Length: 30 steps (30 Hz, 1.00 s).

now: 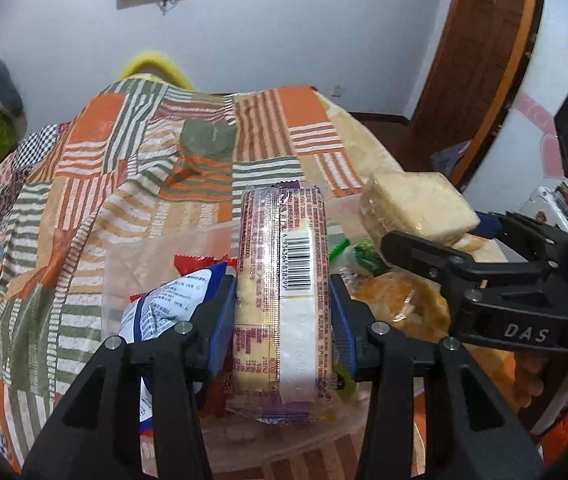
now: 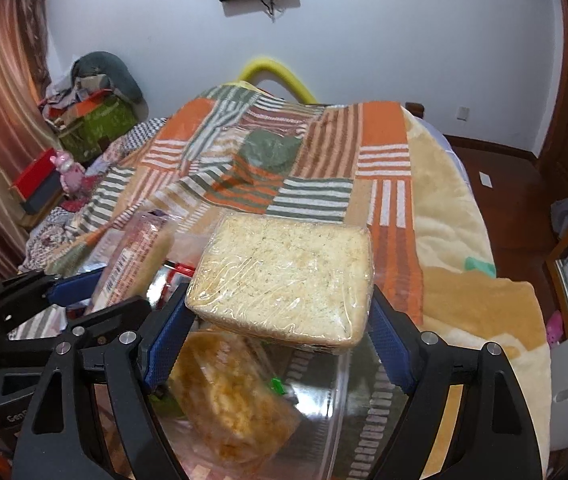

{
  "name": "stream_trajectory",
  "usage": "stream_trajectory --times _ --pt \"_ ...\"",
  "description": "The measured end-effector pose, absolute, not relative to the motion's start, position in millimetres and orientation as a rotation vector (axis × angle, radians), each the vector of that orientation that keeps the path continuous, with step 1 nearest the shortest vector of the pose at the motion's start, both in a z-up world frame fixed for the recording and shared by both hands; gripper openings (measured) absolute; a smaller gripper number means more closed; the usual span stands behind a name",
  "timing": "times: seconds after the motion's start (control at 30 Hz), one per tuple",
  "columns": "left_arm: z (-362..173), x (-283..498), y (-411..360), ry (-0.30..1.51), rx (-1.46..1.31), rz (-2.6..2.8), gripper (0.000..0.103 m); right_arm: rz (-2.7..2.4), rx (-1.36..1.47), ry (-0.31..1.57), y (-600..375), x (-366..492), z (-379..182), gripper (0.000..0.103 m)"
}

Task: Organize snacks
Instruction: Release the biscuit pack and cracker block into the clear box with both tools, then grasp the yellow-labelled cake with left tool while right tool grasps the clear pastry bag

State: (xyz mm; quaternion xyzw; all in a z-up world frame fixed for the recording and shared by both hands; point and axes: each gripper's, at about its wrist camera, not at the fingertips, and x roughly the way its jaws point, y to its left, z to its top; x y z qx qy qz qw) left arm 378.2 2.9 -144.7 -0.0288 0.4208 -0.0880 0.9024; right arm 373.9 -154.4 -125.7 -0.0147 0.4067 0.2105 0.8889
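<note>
Left wrist view: left gripper (image 1: 284,312) clamps a cracker pack (image 1: 284,292), right gripper (image 2: 279,328) clamps a wrapped cake (image 2: 284,272); lower both gently into the bin (image 2: 336,400), releasing only once seated.

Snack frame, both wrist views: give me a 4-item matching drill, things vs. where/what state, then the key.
Things:
1. barcoded cracker pack
2. wrapped square cake
3. blue-and-white packet
4. orange snack bag

Places/states:
A. lying in the clear bin, below the right gripper
B. clamped between the left gripper pads
C. held up in the right gripper
D. lying just left of the left gripper's left finger

Pairs: 1-B, 2-C, 3-D, 4-A
</note>
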Motion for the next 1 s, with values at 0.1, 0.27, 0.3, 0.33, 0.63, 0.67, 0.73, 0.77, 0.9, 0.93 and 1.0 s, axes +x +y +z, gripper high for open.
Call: stream_trajectory --times 0.1,0.27,0.3,0.33,0.63,0.67,0.73,0.77,0.9,0.93,1.0 --pt "-143 374 5 0.857 -0.066 -0.184 0.046 0.448 -0.025 0.843 -158 370 -122 0.083" --pt "-121 352 12 0.814 -0.086 -0.189 0.051 0.463 -0.040 0.793 -161 350 -102 0.082" --pt "-116 346 13 0.802 -0.089 -0.191 0.052 0.465 -0.047 0.779 -161 344 -97 0.082" --pt "-110 339 15 0.789 -0.089 -0.194 0.054 0.469 -0.052 0.767 -161 339 -92 0.082" --pt "-81 256 46 0.733 -0.060 -0.144 0.068 0.537 -0.077 0.718 -159 270 -73 0.084" --pt "-82 246 52 0.739 -0.059 -0.134 0.069 0.541 -0.078 0.723 -158 262 -75 0.084" --pt "-87 232 62 0.753 -0.061 -0.115 0.071 0.546 -0.078 0.733 -156 251 -79 0.084" --pt "-90 223 68 0.763 -0.060 -0.104 0.071 0.549 -0.072 0.742 -156 246 -82 0.084" --pt "-113 192 93 0.819 -0.064 -0.052 0.071 0.567 -0.041 0.803 -150 230 -102 0.084" --pt "-121 184 100 0.838 -0.066 -0.036 0.071 0.571 -0.037 0.820 -148 226 -108 0.084" --pt "-136 171 111 0.873 -0.069 -0.011 0.071 0.574 -0.035 0.847 -143 220 -117 0.084"
